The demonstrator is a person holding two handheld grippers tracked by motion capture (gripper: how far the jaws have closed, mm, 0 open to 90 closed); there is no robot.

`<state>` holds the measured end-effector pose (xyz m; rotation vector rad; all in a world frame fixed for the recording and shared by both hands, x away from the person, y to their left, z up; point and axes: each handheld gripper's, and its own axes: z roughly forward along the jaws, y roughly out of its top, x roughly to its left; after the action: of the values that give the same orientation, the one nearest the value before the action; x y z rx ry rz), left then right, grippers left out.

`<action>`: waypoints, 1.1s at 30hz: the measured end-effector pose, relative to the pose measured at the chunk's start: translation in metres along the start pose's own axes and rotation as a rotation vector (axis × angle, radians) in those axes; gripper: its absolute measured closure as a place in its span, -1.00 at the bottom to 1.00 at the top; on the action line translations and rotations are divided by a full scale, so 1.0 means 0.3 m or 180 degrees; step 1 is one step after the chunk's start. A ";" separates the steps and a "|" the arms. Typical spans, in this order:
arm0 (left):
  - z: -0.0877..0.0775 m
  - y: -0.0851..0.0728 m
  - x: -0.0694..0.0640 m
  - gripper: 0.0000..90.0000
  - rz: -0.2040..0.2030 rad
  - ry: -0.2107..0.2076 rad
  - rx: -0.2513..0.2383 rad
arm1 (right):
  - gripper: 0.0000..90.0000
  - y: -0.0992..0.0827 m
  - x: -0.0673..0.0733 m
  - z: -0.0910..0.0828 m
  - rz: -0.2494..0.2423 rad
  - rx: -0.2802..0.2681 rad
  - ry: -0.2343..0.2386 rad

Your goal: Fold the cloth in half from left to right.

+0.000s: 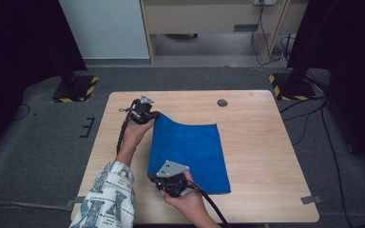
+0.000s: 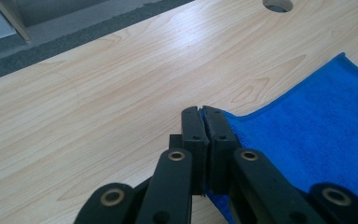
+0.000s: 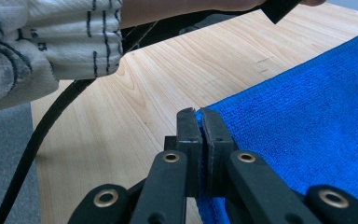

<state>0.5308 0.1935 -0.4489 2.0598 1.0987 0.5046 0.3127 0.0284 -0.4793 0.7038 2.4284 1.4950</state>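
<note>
Left gripper (image 1: 148, 113): clamped on far-left corner of blue cloth (image 1: 190, 154), at 11 o'clock of cloth. Right gripper (image 1: 167, 178): clamped on near-left corner, at 7 o'clock. Cloth: left edge raised off the wooden counter (image 1: 261, 156), remainder flat at counter centre. Cable hole (image 1: 222, 102): at 1 o'clock of cloth, apart.

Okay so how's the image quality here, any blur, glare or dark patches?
High view: soft overall, corners fall into black, table evenly lit. Left gripper view: sharp woodgrain, mild sheen on the wood beyond the blue cloth. Right gripper view: the sleeve up close is blurred.
</note>
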 end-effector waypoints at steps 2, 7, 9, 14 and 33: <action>-0.004 0.000 0.003 0.96 0.0000 0.0006 -0.0006 | 0.95 0.004 0.006 0.003 -0.0009 -0.0009 -0.0001; -0.014 -0.005 0.009 0.96 0.0006 0.0014 -0.0015 | 0.95 0.010 0.017 0.010 -0.0022 -0.0022 -0.0004; -0.017 -0.010 0.010 0.96 0.0005 0.0015 -0.0018 | 0.95 0.011 0.021 0.011 0.0026 -0.0026 0.0004; -0.028 -0.015 0.015 0.96 -0.0001 0.0022 -0.0027 | 0.95 0.017 0.039 0.018 -0.0055 -0.0016 -0.0033; -0.087 -0.057 0.071 0.96 -0.0018 0.0102 -0.0009 | 0.95 0.046 0.093 0.063 -0.0146 -0.0015 0.0001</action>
<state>0.5170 0.2284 -0.4447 2.0519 1.1218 0.5379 0.3000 0.0621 -0.4739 0.6427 2.4235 1.4832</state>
